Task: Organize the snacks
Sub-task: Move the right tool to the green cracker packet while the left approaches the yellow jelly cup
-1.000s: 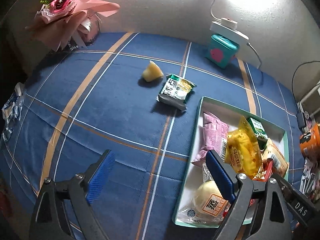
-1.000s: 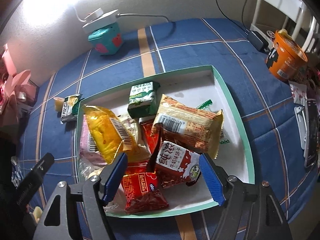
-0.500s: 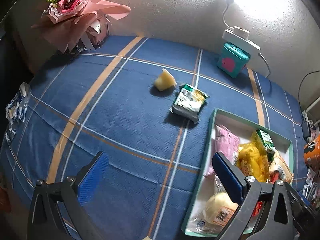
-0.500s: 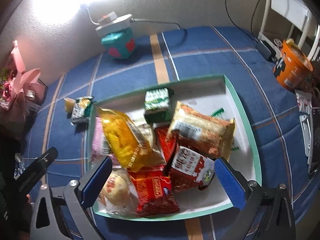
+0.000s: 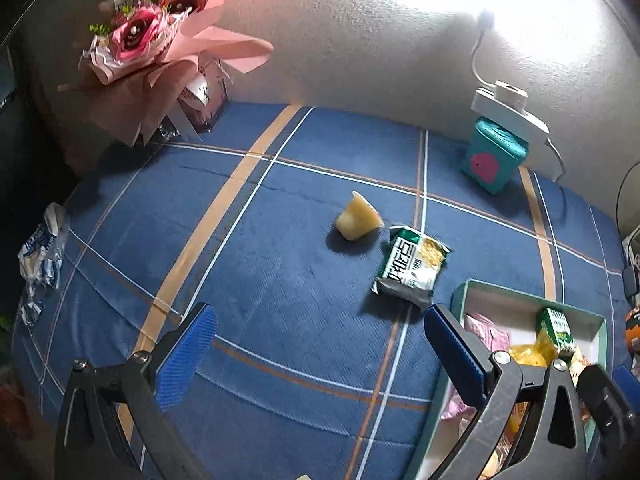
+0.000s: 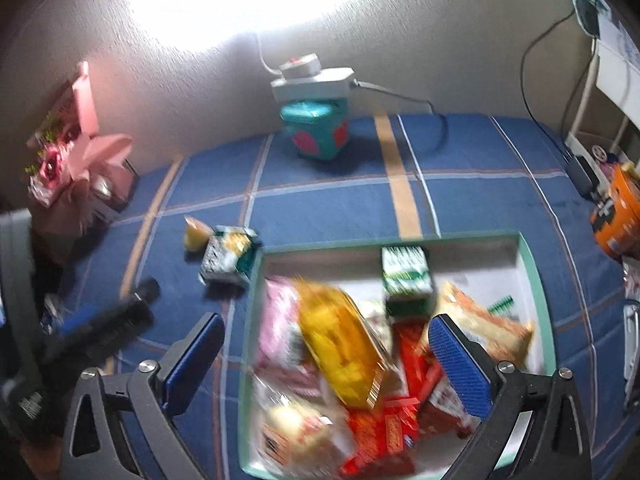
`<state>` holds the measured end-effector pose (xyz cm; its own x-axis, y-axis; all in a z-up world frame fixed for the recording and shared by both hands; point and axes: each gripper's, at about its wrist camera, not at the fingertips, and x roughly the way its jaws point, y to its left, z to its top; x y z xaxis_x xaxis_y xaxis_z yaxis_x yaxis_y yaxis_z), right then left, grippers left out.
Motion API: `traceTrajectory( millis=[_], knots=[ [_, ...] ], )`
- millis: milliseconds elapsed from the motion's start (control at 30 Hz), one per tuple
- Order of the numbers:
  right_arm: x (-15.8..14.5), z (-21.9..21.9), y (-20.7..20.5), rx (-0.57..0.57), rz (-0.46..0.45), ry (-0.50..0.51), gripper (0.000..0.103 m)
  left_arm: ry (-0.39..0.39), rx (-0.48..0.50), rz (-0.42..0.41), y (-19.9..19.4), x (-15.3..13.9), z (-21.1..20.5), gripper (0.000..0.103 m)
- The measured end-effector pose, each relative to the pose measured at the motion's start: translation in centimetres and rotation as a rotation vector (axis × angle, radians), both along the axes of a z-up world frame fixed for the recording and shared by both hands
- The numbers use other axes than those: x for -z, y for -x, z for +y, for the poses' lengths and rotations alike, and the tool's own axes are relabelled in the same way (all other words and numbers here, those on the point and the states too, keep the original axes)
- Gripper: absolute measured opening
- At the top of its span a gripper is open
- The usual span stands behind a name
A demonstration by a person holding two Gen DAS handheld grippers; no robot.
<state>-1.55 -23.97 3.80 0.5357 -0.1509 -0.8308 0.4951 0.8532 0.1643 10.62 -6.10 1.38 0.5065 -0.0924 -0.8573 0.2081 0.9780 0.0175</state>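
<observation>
- Blue checked cloth (image 5: 280,320) with orange and white lines covers the worktop in both views.
- Left tongs (image 5: 320,354) sit at the bottom of the left view, spread wide, with nothing between the blue pads (image 5: 186,354).
- Right tongs (image 6: 322,364) sit at the bottom of the right view, also wide open and holding nothing; they hang above the left part of the tray (image 6: 536,280).
- Tray, teal-rimmed and white inside, fills the lower right of the right view, piled with snacks: a yellow bag (image 6: 340,352), a pink pack (image 6: 276,328), red packs (image 6: 384,428), a green carton (image 6: 406,280).
- Green packet (image 5: 412,266) lies on the cloth at centre right of the left view, just outside the tray's corner.
- Yellow wedge (image 5: 358,218) lies just beside the packet, up and to its left.
- Teal box (image 5: 494,160) stands by the wall at upper right of the left view; a pink bouquet (image 5: 160,52) is at upper left.
- Orange cup (image 6: 616,216) is at the right edge of the right view.
</observation>
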Motion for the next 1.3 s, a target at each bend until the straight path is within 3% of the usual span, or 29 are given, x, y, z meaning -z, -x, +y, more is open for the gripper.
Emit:
traceTrajectory(
  millis=[367, 600, 833, 1300],
  knots=[
    [-0.3, 1.2, -5.6, -0.055, -0.022, -0.002, 0.103, 0.064, -0.013, 0.088, -4.8, 1.0, 1.5, 0.103],
    [2.4, 1.9, -9.9, -0.085, 0.059, -0.010, 0.099, 0.088, -0.057, 0.183, -8.9, 2.8, 3.5, 0.103],
    [5.2, 2.7, -13.2, -0.108, 0.119, -0.049, 0.089, 0.115, -0.060, 0.213, -10.9, 4.1, 4.1, 0.102],
    [9.6, 5.0, -18.2, -0.186, 0.222, -0.044, 0.080, 0.203, -0.073, 0.259, -14.3, 4.5, 3.4, 0.099]
  ],
)
